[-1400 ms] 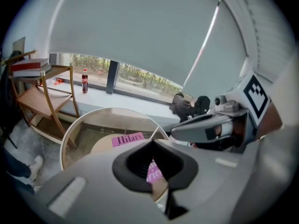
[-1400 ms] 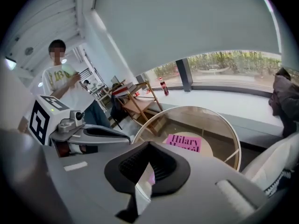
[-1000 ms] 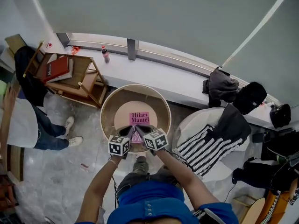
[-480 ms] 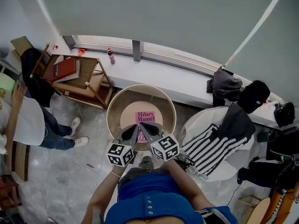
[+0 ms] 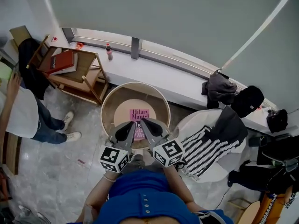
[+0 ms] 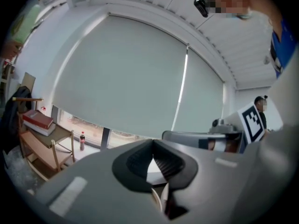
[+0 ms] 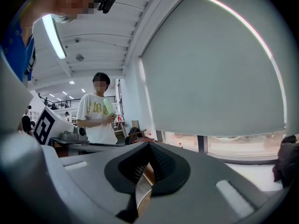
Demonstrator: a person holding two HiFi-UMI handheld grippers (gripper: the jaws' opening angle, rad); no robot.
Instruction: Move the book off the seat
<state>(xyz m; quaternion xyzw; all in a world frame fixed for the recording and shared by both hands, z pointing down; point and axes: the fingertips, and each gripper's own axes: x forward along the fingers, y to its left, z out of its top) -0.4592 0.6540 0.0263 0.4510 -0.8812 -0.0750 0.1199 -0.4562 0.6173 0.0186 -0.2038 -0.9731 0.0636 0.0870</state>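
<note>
Bright daylight, soft shadows, fisheye-warped edges

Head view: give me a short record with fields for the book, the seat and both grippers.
book: pink, lying on the seat pad, lower edge behind the gripper tips
seat: round, tan rim
left gripper: jaws together, over the book's lower edge
right gripper: jaws together, beside the left one
wooden rack: left of the seat, holds a red book
</note>
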